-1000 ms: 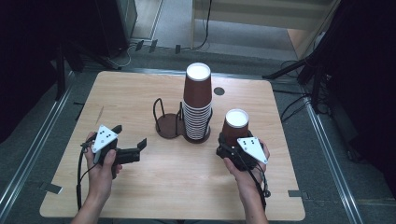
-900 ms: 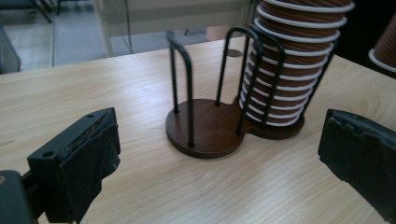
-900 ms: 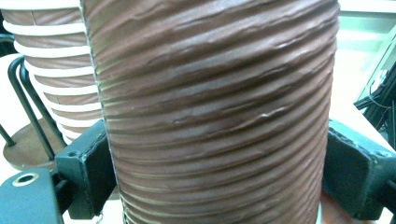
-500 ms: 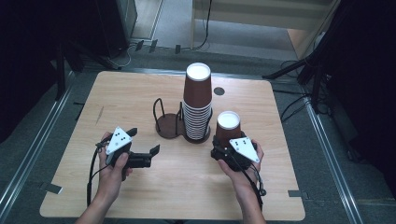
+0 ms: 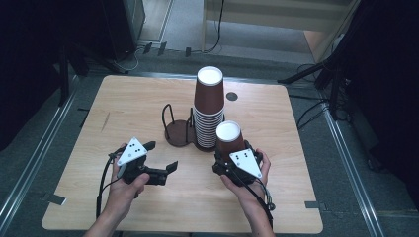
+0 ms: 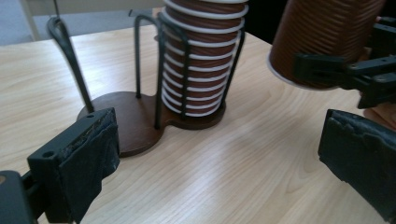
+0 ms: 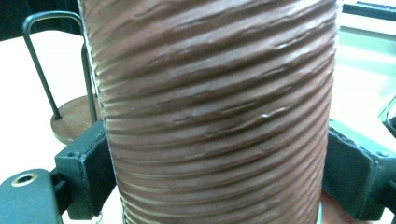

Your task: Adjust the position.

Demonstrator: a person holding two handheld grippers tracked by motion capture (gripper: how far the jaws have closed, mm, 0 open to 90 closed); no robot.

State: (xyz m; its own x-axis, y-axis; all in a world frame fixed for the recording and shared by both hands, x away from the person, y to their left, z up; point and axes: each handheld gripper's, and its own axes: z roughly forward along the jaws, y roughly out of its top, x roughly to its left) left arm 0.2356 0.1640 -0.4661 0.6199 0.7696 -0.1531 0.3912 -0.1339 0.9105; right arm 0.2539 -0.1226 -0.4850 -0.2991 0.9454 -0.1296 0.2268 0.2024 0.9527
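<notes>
Right gripper (image 5: pixel 232 157): jaws clamped on both sides of a single brown ribbed cup (image 5: pixel 229 139), upside down, lifted off the tabletop (image 5: pixel 276 123), just beside the cup stack (image 5: pixel 208 106) in the wire holder (image 5: pixel 179 129) mid-tabletop. Left gripper (image 5: pixel 161 159): jaws wide apart, holding nothing, near the front edge, pointed toward the holder.

wide-apart left tool (image 6: pixel 224 163) before cup stack (image 6: pixel 201 56) in wire holder (image 6: pixel 140 116), held cup (image 6: pixel 322 42) at right
</notes>
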